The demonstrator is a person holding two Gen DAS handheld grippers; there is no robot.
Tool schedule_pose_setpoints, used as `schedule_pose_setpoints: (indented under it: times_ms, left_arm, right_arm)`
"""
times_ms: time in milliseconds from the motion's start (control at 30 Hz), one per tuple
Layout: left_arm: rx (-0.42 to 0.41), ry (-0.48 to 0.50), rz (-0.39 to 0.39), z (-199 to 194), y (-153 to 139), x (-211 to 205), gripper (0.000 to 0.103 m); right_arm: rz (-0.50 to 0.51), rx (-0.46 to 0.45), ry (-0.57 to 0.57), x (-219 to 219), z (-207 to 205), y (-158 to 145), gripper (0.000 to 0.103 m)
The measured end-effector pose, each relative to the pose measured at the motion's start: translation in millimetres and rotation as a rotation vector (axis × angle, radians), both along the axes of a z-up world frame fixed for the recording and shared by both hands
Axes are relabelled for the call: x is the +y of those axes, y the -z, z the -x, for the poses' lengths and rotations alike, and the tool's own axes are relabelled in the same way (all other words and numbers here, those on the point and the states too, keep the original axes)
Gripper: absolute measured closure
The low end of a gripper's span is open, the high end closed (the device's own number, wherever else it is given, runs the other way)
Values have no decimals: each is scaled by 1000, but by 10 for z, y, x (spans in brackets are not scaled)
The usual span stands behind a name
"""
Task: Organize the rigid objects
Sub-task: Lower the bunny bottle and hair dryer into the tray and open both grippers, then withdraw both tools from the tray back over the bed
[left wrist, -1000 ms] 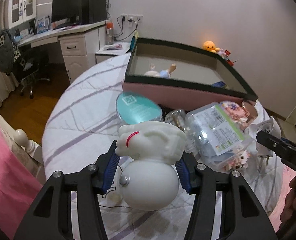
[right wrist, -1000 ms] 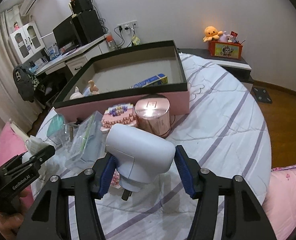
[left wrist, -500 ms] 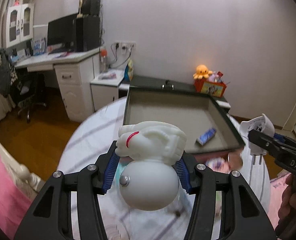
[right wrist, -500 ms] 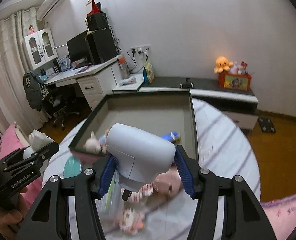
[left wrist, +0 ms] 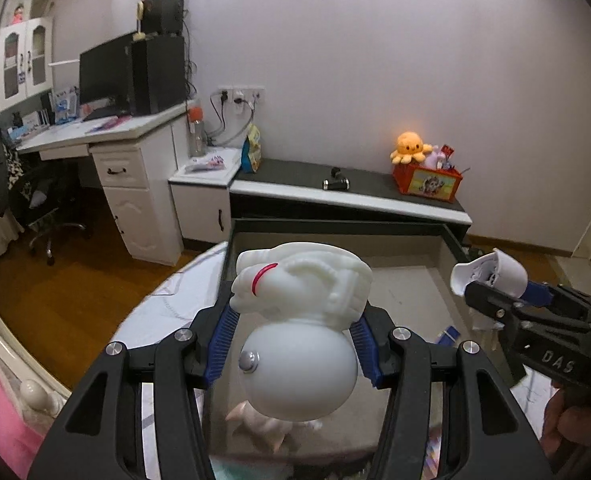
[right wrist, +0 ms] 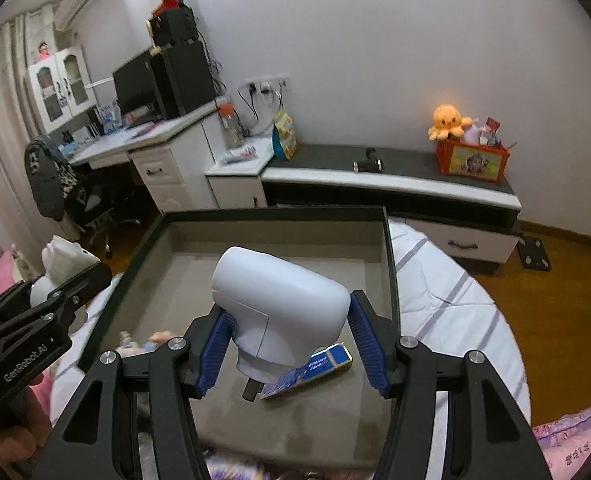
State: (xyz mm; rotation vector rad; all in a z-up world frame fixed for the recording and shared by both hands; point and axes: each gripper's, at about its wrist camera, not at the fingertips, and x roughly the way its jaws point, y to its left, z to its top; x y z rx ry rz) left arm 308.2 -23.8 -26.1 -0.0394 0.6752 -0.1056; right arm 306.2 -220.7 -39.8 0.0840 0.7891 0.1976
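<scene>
- The left gripper [left wrist: 295, 332] had its jaws clamped on a white figurine [left wrist: 299, 320], gripped at the narrow waist between the ribbed upper part and the round smooth base. It hung at centre frame in the left wrist view, above the near left part of the tray.
- The right gripper [right wrist: 287, 344] had its jaws closed on a white plug adapter [right wrist: 275, 300], prongs pointing down, over the middle of the tray in the right wrist view.
- The box tray [right wrist: 389, 264], dark-rimmed with a grey floor, sat on a bed with a striped sheet [right wrist: 447, 304]. Inside it lay a blue carton [right wrist: 315, 370] at lower centre of the right view, directly under the adapter, and a small pale doll figure [left wrist: 267, 420] at the bottom of the left view, under the figurine.
- Risk: released from there, the adapter would probably land on the blue carton and tip or bounce, because its prongs pointed straight at it.
- Risk: the figurine's rounded base offered little for the pads to bite, so it could slip or rotate if the hand tilted; dropped there it would likely strike the doll beneath.
- Risk: the two grippers were near each other over one tray, so a sideways shift could knock them together.
</scene>
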Motion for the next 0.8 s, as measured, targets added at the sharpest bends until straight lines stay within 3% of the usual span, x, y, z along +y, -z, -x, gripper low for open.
schedule_pose_setpoints:
  times_ms: [167, 467, 533, 567, 600, 700, 800]
  left_arm:
    - [73, 14, -5, -326, 249, -119, 49]
    - [146, 18, -31, -527, 499, -202, 47]
    - [136, 12, -27, -503, 483, -184, 31]
    - [121, -2, -35, -475, 454, -171, 15]
    - [108, -14, -45, -464, 438, -175, 9]
    - [82, -17, -56, -389, 353, -124, 0]
    - [58, -24, -59, -274, 252, -72, 0]
  right_arm:
    - [17, 65, 3, -1, -239, 235, 45]
    - [29, 135, -1, -1, -341, 406, 43]
    - [32, 130, -10, -1, -338, 381, 27]
    - [35, 126, -5, -3, -328, 366, 17]
    - [37, 121, -2, -1, -313, 345, 17]
    - [31, 117, 10, -20, -267, 289, 16]
    - [33, 106, 39, -38, -213, 224, 15]
